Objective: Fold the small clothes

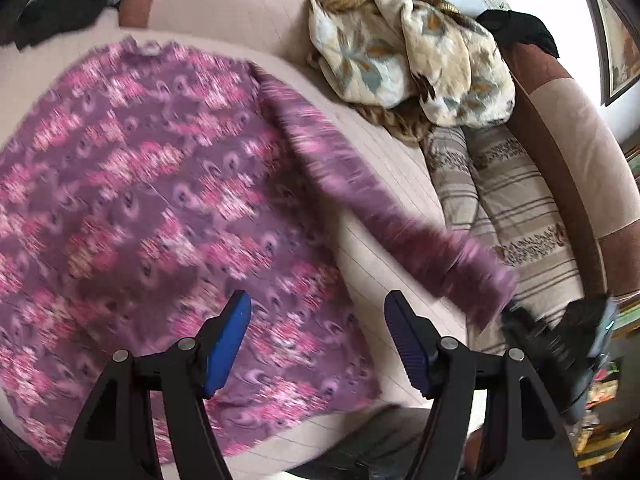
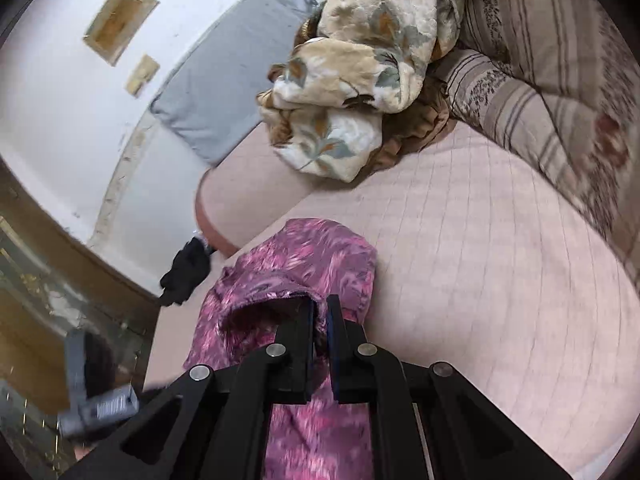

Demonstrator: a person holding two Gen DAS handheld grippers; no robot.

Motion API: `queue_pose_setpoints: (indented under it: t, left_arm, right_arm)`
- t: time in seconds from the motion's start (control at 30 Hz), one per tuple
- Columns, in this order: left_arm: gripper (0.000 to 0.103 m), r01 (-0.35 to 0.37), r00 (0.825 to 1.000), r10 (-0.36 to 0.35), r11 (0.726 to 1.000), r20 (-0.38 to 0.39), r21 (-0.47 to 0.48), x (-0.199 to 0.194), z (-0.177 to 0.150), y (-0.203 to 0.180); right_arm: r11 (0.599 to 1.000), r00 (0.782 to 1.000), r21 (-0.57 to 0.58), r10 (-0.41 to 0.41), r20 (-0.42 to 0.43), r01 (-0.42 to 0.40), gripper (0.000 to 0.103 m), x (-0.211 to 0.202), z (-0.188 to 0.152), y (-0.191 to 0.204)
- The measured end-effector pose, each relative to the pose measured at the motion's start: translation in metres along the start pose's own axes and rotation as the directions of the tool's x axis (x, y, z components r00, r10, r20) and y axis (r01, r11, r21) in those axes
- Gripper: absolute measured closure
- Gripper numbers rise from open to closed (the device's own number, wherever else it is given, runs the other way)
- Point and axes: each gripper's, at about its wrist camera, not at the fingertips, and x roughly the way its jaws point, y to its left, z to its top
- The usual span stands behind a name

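Note:
A purple and pink patterned garment (image 1: 160, 184) lies spread on the pale pink quilted sofa seat (image 1: 400, 168). One sleeve (image 1: 400, 232) stretches out to the right. My left gripper (image 1: 318, 316) is open and empty, hovering over the garment's lower edge. My right gripper (image 1: 516, 316) shows at the sleeve's cuff in the left wrist view. In the right wrist view the right gripper (image 2: 320, 312) is shut on the sleeve cuff (image 2: 288, 276), lifting it off the seat (image 2: 480, 240).
A crumpled cream floral blanket (image 1: 408, 52) sits at the back of the seat, also in the right wrist view (image 2: 360, 80). Striped cushions (image 1: 512, 208) lie along the right arm. A black cloth (image 1: 64, 12) lies at the far left. A grey cushion (image 2: 232, 80) leans on the wall.

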Motion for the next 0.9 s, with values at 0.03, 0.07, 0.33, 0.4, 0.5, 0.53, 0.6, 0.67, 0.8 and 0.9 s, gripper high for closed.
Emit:
queue_pose_setpoints:
  t: [0.03, 0.07, 0.33, 0.4, 0.5, 0.53, 0.6, 0.67, 0.8, 0.9]
  left_arm:
    - [0.035, 0.014, 1.0, -0.014, 1.0, -0.016, -0.011, 0.005, -0.001, 0.0]
    - [0.035, 0.029, 0.999, -0.031, 0.999, -0.039, -0.032, 0.011, -0.002, 0.001]
    - [0.033, 0.137, 0.972, -0.179, 0.959, -0.154, -0.249, 0.071, 0.002, 0.018]
    - [0.033, 0.08, 0.978, -0.125, 0.964, -0.166, -0.254, 0.083, 0.003, 0.02]
    - [0.033, 0.033, 0.974, -0.089, 0.966, -0.209, -0.257, 0.105, 0.005, 0.016]
    - [0.033, 0.015, 0.971, -0.075, 0.967, -0.226, -0.255, 0.115, 0.005, 0.013]
    - [0.033, -0.016, 0.965, -0.052, 0.966, -0.256, -0.259, 0.129, 0.004, 0.013]
    - [0.041, -0.038, 0.958, -0.04, 0.963, -0.282, -0.266, 0.14, 0.0, 0.012]
    - [0.094, -0.014, 0.956, -0.07, 0.96, -0.286, -0.281, 0.146, -0.009, 0.011]
    - [0.101, 0.097, 0.969, -0.16, 0.948, -0.19, -0.302, 0.117, -0.002, 0.007]
  right_arm:
    - [1.0, 1.0, 0.001, -0.014, -0.016, 0.014, 0.093, 0.003, -0.006, -0.002]
    - [0.999, 0.997, -0.012, -0.046, -0.058, 0.046, 0.093, 0.013, -0.012, -0.003]
    - [0.999, 0.984, -0.039, 0.029, -0.175, -0.036, 0.095, 0.043, -0.024, 0.003]
    - [0.998, 0.987, -0.051, -0.036, -0.158, 0.028, 0.095, 0.042, -0.025, 0.0]
    - [0.993, 0.981, -0.018, -0.121, -0.151, 0.12, 0.041, 0.045, -0.021, -0.011]
    - [0.987, 0.974, -0.009, -0.158, -0.163, 0.159, 0.016, 0.049, -0.02, -0.016]
    - [0.977, 0.95, 0.005, -0.208, -0.234, 0.215, 0.016, 0.065, -0.022, -0.025]
    - [0.978, 0.925, 0.059, -0.169, -0.34, 0.2, 0.027, 0.084, -0.026, -0.04]
    - [0.972, 0.875, 0.112, -0.132, -0.466, 0.206, 0.08, 0.11, -0.038, -0.056]
    - [0.986, 0.895, 0.057, -0.12, -0.431, 0.159, 0.092, 0.102, -0.038, -0.043]
